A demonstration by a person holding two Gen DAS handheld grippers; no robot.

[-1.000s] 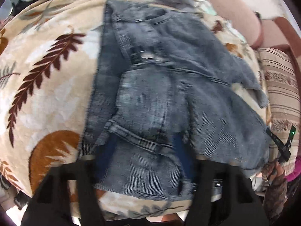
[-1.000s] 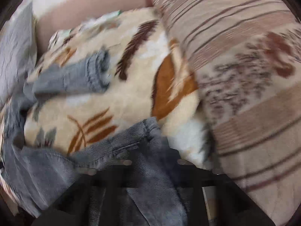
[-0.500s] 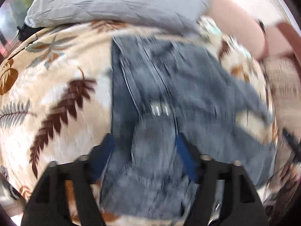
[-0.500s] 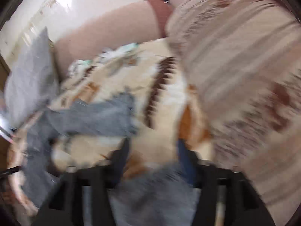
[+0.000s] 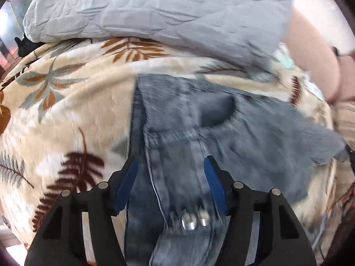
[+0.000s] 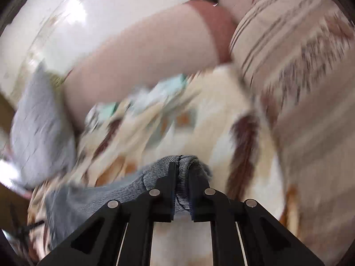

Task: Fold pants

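Left gripper had its jaws spread wide, blue pads on either side of a denim strip of the pants, not pinching it; contact between pads and cloth was hard to tell through blur. Two metal buttons sat low between the fingers, near the camera. The gripper pointed forward and down over the waist end. Right gripper had its jaws nearly together, clamped on a bunched fold of the pants, cloth sticking out past the tips and trailing off to the left. That view was heavily motion-blurred. The pants lay spread on a leaf-print blanket, crumpled and partly doubled over, one leg running off right toward the blanket's edge. Bare blanket lay left of the pants and beyond them. Farther back a grey quilted pillow lay across the blanket's far side, close to the pants' far edge. A striped beige cushion bounded the right side, with a pink padded edge behind.
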